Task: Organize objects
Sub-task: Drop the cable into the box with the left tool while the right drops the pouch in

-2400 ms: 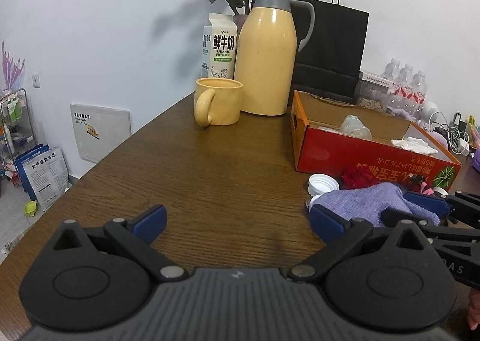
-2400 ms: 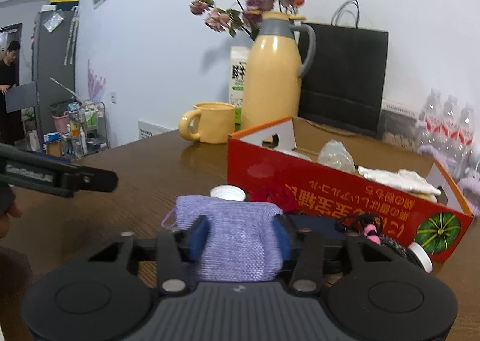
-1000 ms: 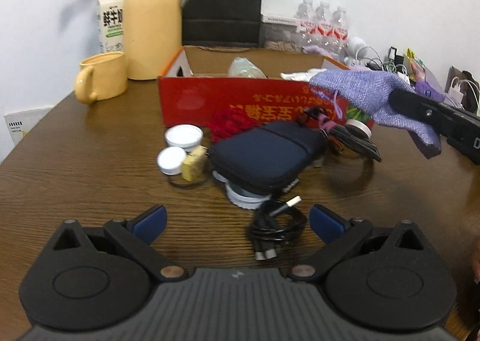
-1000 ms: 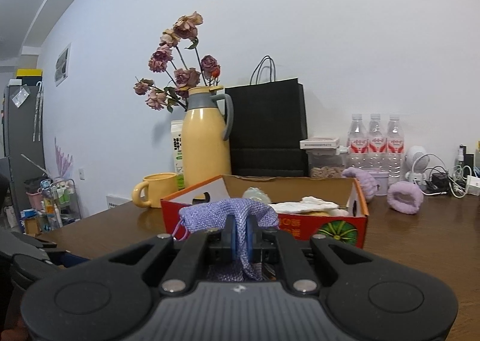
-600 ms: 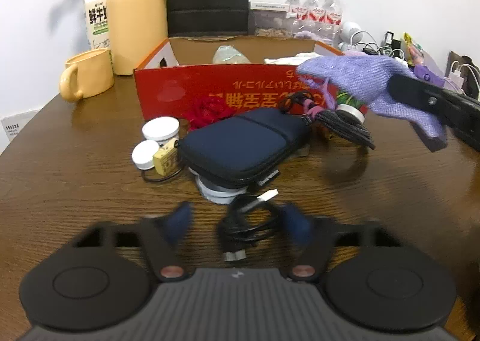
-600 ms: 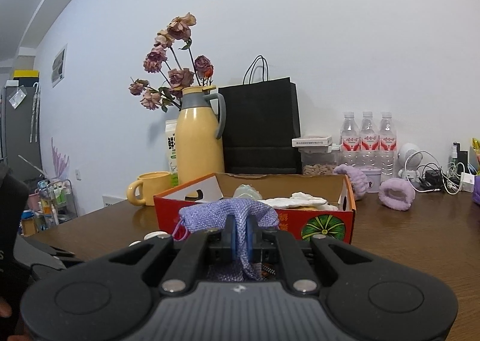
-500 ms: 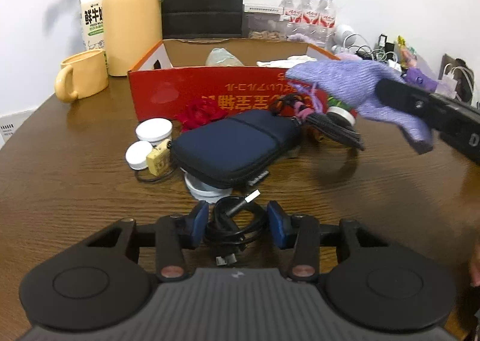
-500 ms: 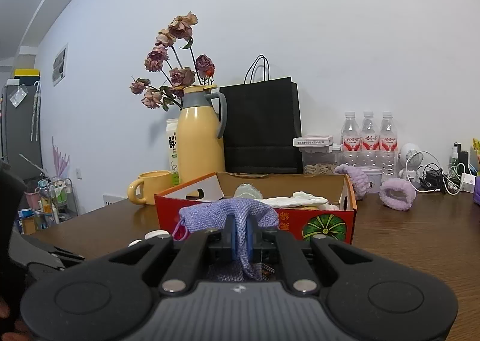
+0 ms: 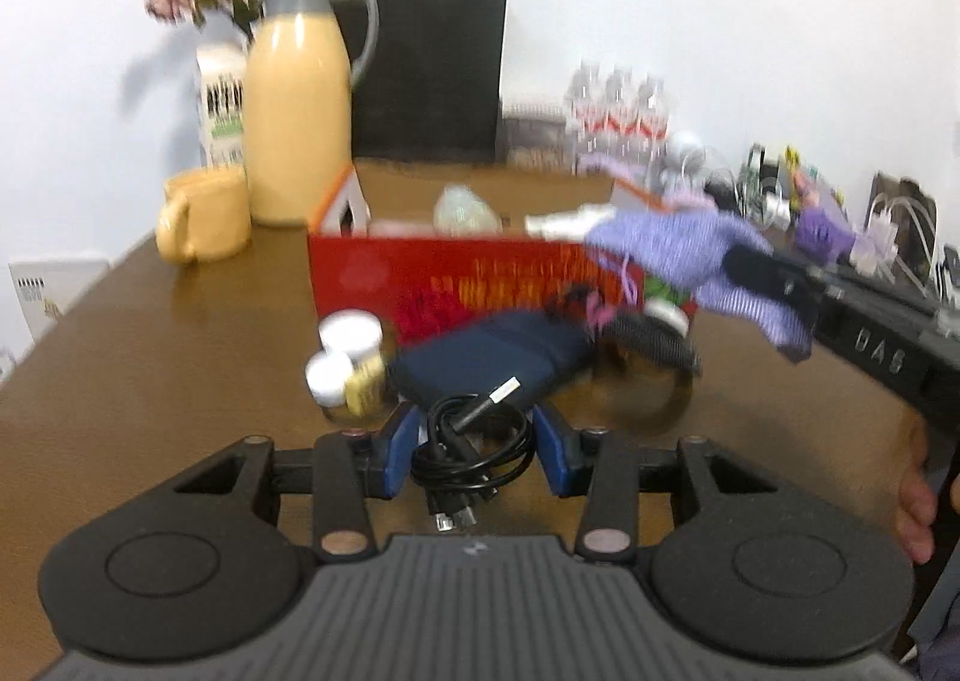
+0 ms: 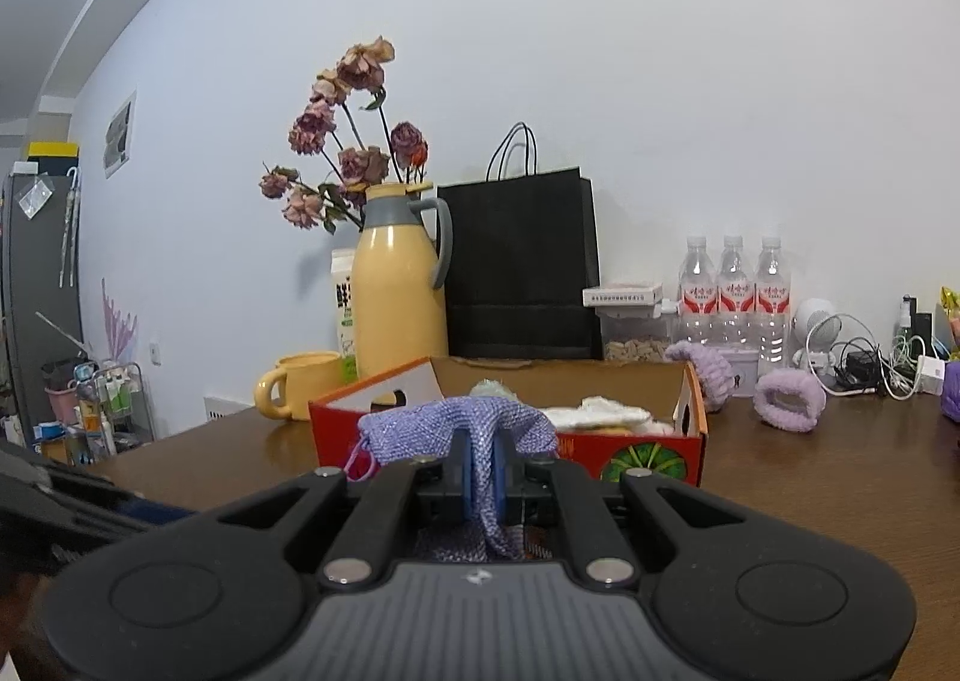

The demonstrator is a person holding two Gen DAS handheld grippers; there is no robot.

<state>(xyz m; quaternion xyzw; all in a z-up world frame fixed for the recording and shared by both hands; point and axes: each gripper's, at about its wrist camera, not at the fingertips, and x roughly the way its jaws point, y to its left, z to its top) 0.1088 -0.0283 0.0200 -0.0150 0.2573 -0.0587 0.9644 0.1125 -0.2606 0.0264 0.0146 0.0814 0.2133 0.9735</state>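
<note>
Left wrist view, blurred by motion: print on the red box (image 9: 456, 273) and on the milk carton (image 9: 221, 102) cannot be read, and small items near the dark blue pouch (image 9: 492, 360) are smeared. The left gripper (image 9: 474, 450) has its blue pads pressed against a coiled black cable (image 9: 471, 444), gripping it; whether the coil touches the table (image 9: 180, 357) cannot be told. The right gripper (image 9: 774, 276) enters from the right, its body cut off by the frame edge, clamped on a purple knitted bag (image 9: 690, 252) held above the box's near right corner.

Right wrist view, sharp: the right gripper (image 10: 480, 477) pinches the purple knitted bag (image 10: 459, 432), which hides part of the red box (image 10: 636, 453). Bare table (image 10: 828, 477) lies to the right; a yellow jug (image 10: 399, 285) and a black paper bag (image 10: 522, 267) stand at the far side.

Half a second ago the left pads bracketed the cable on the table; the cable now fills the gap, and the view has tipped upward. The right gripper's hold is unchanged.
</note>
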